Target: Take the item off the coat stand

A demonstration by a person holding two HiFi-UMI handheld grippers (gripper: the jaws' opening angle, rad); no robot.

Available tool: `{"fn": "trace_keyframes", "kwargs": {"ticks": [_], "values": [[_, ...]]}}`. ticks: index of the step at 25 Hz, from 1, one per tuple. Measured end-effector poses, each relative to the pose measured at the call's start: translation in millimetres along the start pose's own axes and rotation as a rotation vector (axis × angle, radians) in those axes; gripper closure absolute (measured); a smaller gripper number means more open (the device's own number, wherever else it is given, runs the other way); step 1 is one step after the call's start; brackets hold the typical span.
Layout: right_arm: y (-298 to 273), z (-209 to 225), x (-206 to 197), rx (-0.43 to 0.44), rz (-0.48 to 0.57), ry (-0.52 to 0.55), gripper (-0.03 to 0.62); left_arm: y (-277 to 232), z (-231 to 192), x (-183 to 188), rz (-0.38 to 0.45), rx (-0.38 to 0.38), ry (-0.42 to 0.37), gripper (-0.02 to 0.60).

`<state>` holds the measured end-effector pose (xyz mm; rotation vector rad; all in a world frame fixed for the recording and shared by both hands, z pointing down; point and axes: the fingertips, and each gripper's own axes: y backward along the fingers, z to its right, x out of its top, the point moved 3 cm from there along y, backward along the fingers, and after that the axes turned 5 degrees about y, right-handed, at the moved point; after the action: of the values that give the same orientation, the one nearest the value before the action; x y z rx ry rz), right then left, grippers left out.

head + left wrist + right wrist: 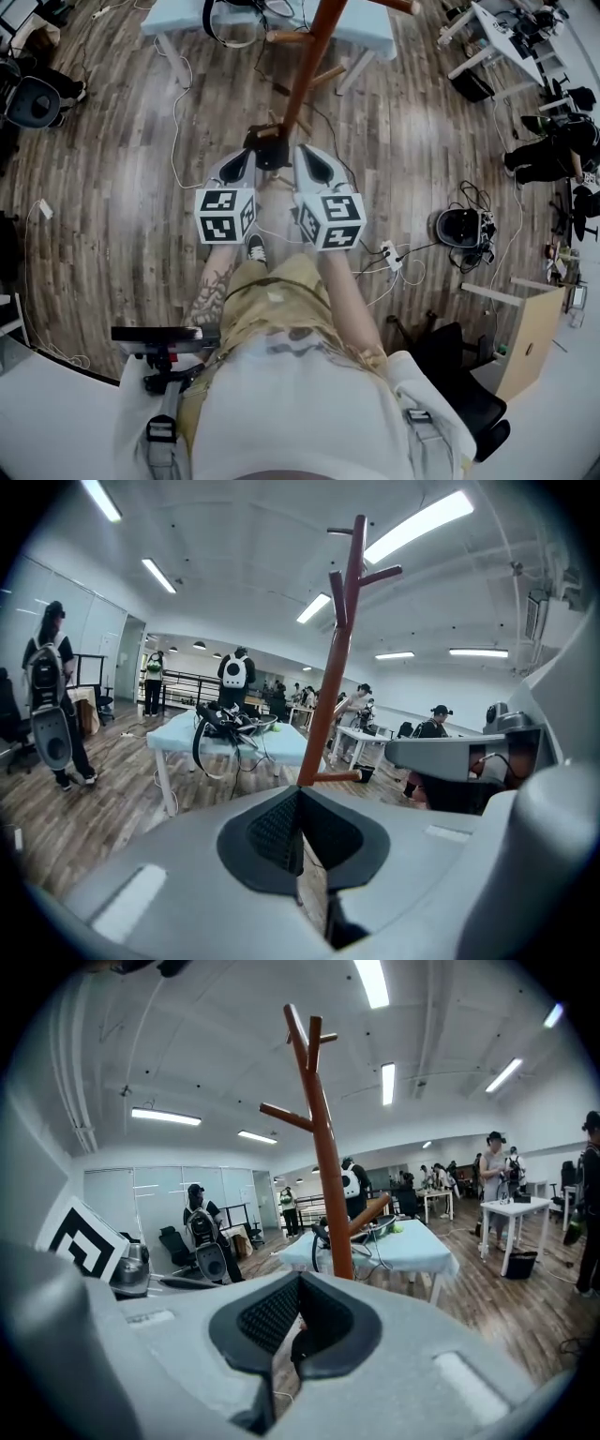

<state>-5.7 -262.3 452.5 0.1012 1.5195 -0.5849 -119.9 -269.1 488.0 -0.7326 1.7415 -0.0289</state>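
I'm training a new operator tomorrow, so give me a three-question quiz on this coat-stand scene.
1. True or false: the left hand-held gripper is shut with nothing between its jaws.
2. What stands behind the coat stand? A) a light-blue table B) a sofa C) a fridge
3. Fill in: in both gripper views, the stand's pegs are ____ (bare or loaded).
Key: 1 true; 2 A; 3 bare.

Wood floor [112, 187], pale table [424, 1246], perhaps glass wall [141, 1194]
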Motion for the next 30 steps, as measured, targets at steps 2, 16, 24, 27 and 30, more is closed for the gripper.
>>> {"fn": "trace_keyframes", "kwargs": {"ticks": [2,16,24,27,30], "values": [[-9.3,4.6,-18.4,0.002,-0.046,-0.008,0.594,-14.1,-9.9,-16.8,-0.041,0.017,-0.003,0.580],[-46.3,42.3,-74.3,0.086,-0.221,-0.012,0.594,-106.6,-63.8,-97.4,-0.280,0.132,-0.096,0.543],[-48.7,82.3,-77.7,0.033,-0.245,-0.037,0.594,-147.5,-79.6,-114.5,-0.428,0.022,-0.146,0.367],[-45.3,89.5,-81.6,0.020,-0.261,-0.040,0.594,-156.5,-81.5,-123.0,-0.466,-0.002,-0.161,0.324],[-41.8,95.7,-85.1,0.009,-0.277,-0.039,0.594,-165.6,-83.8,-125.4,-0.472,-0.016,-0.161,0.330]]}}
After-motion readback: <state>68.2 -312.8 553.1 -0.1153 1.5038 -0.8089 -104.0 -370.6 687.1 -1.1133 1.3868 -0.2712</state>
